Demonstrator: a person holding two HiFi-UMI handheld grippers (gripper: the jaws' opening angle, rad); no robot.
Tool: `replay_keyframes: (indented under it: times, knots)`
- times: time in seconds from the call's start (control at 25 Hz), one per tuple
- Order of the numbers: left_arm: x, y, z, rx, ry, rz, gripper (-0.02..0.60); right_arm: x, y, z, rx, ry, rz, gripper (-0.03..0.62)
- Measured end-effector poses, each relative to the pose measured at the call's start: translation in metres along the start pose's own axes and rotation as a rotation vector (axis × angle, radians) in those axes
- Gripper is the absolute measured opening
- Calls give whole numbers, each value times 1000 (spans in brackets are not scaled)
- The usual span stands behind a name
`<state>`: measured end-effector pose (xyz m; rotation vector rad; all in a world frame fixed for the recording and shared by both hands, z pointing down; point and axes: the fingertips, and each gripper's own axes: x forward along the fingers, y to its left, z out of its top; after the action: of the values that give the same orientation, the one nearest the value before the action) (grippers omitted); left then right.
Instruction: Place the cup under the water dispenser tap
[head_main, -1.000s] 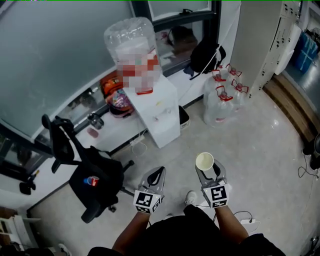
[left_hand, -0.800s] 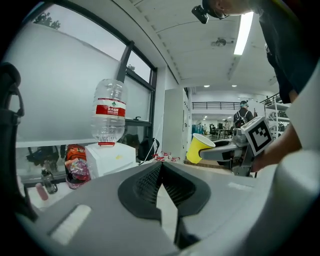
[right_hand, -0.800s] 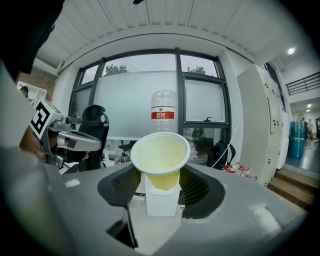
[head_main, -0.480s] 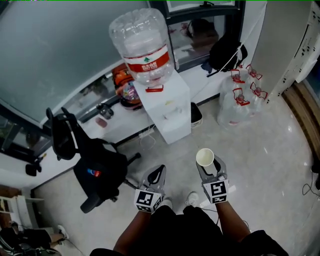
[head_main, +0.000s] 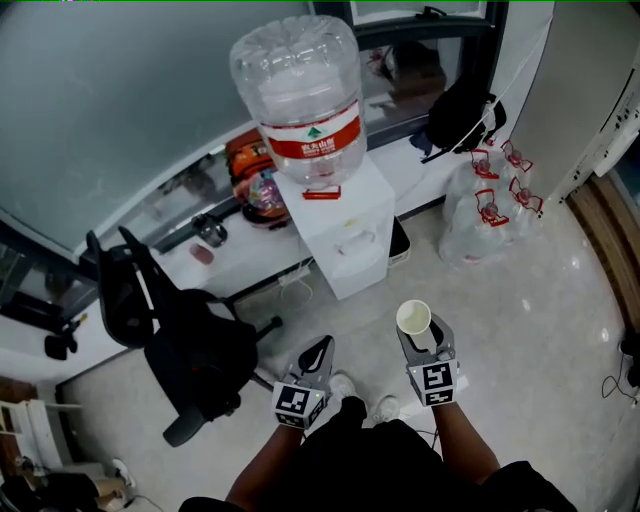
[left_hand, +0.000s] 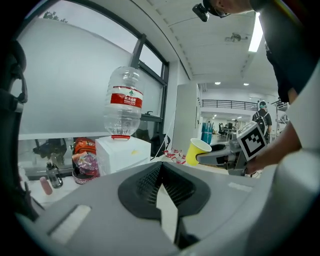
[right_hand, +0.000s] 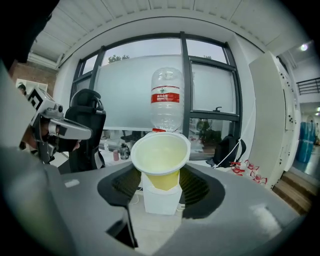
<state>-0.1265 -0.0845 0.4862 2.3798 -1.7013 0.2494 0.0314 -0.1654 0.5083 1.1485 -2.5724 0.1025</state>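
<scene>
— Head view?
— My right gripper (head_main: 424, 338) pinches the cup (head_main: 413, 318), well short of the dispenser (head_main: 345, 240).
— Left gripper view?
— My left gripper (left_hand: 159, 167): pressed together, empty.
— Right gripper view?
— The cup looks light and crushable; I'd grip its lower wall gently.

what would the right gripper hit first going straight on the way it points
Likely the white water dispenser, dead ahead beyond the cup in the right gripper; floor between looks free.

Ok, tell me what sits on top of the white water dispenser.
A large clear bottle with a red label, standing upside down. Its mouth is hidden inside the dispenser.
</scene>
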Motion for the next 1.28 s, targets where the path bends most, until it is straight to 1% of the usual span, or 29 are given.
replay_keyframes:
  times: [0.16,0.28,0.4,0.52,0.68,0.8,0.96,1.08,1.28]
  knots:
    - [13,22,19,2,-42,-45,15,30,5,6,-11,17,-12,241]
    - [22,40,23,8,-55,-57,15,51,8,7,-6,31,-21,241]
    - [29,58,13,11,-43,-53,15,69,12,0,1,51,-30,241]
    - [37,66,-1,8,-26,-54,15,83,11,-15,6,81,-34,241]
    - [49,66,-9,-28,-37,-49,15,110,6,-32,5,103,-14,241]
    - [65,62,-19,-29,-25,-45,15,134,-4,-47,5,111,4,241]
    - [89,59,-45,-35,-6,-17,15,168,-20,-72,20,127,28,241]
    - [108,61,-66,-48,13,13,15,195,-30,-95,8,138,56,241]
    - [136,74,-103,-78,28,99,15,242,-39,-149,-8,171,110,241]
